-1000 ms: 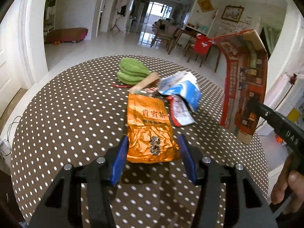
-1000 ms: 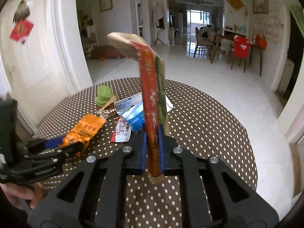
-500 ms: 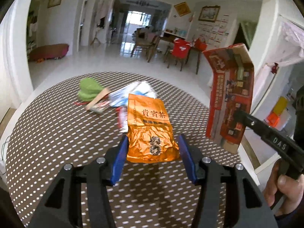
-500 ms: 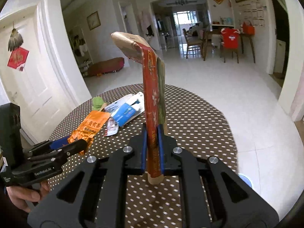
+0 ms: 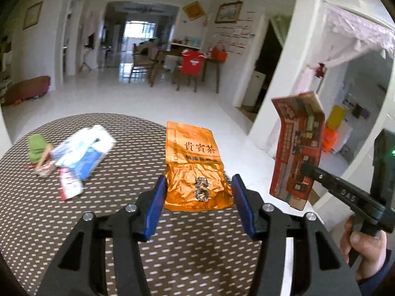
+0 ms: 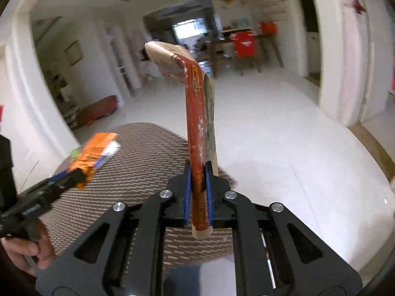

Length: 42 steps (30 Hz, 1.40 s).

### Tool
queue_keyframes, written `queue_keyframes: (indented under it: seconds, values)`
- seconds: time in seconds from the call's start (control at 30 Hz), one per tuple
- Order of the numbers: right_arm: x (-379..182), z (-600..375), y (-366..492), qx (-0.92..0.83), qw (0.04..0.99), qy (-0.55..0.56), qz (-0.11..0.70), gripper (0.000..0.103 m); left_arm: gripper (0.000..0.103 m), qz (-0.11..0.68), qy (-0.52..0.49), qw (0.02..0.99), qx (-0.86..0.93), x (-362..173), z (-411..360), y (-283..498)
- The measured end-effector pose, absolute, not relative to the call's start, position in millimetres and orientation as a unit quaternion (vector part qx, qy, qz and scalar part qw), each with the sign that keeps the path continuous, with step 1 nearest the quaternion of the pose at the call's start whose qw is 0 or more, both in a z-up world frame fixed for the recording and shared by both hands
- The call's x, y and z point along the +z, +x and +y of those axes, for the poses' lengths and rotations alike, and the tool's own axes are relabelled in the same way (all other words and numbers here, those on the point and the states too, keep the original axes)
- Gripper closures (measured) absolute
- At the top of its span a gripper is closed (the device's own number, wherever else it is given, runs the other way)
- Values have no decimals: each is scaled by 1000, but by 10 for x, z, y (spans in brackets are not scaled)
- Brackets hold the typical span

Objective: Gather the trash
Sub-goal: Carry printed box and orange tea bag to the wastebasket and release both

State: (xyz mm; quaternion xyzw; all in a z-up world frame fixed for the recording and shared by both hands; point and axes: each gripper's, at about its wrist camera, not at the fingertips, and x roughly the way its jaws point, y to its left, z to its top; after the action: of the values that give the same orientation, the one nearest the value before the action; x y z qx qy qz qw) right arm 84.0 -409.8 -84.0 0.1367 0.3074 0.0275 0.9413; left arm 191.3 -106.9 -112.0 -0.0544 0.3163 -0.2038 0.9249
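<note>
Above the dotted table [image 5: 37,222], the left gripper [image 5: 197,197] grasps an orange tea pouch [image 5: 195,165] and the right gripper [image 6: 197,194] is clenched on a flattened red carton [image 6: 197,128], both lifted clear. Left on the table, far from its near edge: blue-white wrappers [image 5: 81,153] and a green item [image 5: 37,146]. No bin is visible.

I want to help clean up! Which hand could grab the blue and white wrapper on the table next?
Neither yet, probably. The left gripper holds the orange tea bag, the right gripper the flattened red carton. The blue and white wrapper lies nearer the left.

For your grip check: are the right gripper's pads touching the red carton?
Touching. The right wrist view shows the right gripper with both blue pads pressed flat against the red carton.
</note>
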Motion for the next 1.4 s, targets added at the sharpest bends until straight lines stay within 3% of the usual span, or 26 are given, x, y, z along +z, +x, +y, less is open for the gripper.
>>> queue_keyframes:
  seconds: [0.3,0.83,0.93,0.97,1.0,1.07,1.17,1.27,1.4]
  values:
    - [-1678,-4783,912,-22,905,203,373,93,50,335,-25,909,-245,-1266,-1761,2032]
    - [-2641,-5370,1478,-43,851,261,454,92,50,406,39,865,-293,-1706,-3061,2655]
    - [-2878,-5418,1608,-50,834,271,478,88,50,418,49,856,-299,-1804,-3248,2764]
    - [-2953,-5452,1622,-51,830,277,482,81,50,422,52,854,-300,-1830,-3283,2796]
    - [-3000,-5480,1623,-54,827,282,483,58,50,426,56,851,-300,-1861,-3318,2823]
    - [-3006,-5560,1586,-64,830,287,474,32,50,437,66,846,-300,-1954,-3403,2878]
    - [-2956,-5674,1521,-75,831,298,463,29,50,453,70,837,-298,-2066,-3515,2949]
    - [-2782,-5799,1400,-93,840,312,435,15,50,469,76,826,-303,-2201,-3621,2975]
    - [-2440,-5839,1292,-89,858,307,402,14,50,488,85,811,-311,-2358,-3801,3013]
